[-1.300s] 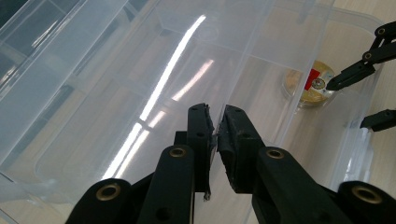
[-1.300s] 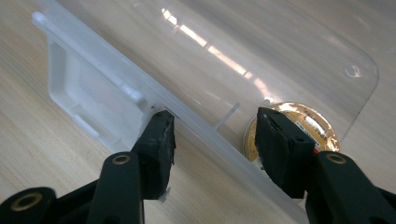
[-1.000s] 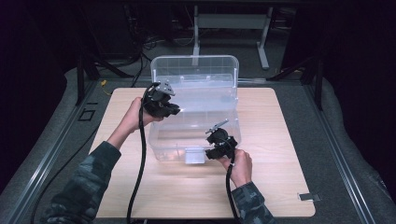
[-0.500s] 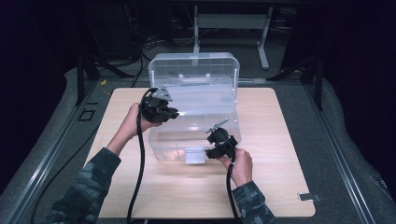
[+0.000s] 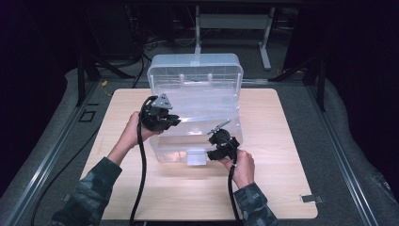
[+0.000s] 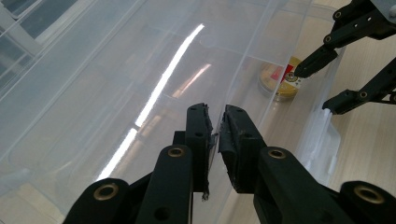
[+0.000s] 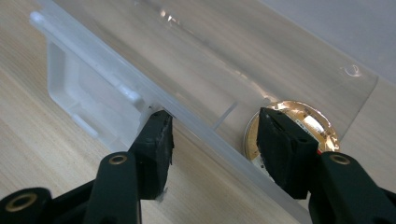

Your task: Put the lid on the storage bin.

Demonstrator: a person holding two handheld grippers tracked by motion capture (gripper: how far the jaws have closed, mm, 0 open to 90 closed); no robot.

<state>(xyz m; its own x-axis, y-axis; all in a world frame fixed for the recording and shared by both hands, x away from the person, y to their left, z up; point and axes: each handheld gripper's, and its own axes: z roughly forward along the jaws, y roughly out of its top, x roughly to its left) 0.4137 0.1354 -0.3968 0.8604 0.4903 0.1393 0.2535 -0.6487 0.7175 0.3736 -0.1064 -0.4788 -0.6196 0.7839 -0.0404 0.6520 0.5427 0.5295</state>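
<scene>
Nearest, right hand-held gripper (image 7: 215, 140) unmoved: straddles the front wall of the clear plastic box (image 7: 210, 79) beside its latch (image 7: 88, 98), jaws half apart, gripping nothing. Inner jaw hides part of the round gold tin (image 7: 292, 109), which lies inside at the front right corner. Left hand-held gripper (image 6: 217, 130), clenched on the box's left rim, sits lower and nearer than a second ago, probably steadying the box. Tin label unreadable. Lid (image 5: 195, 70) upright behind.

Gold tin (image 7: 289, 128) partly behind the right gripper's (image 7: 215, 135) fingers (image 7: 285, 149); label unreadable
</scene>
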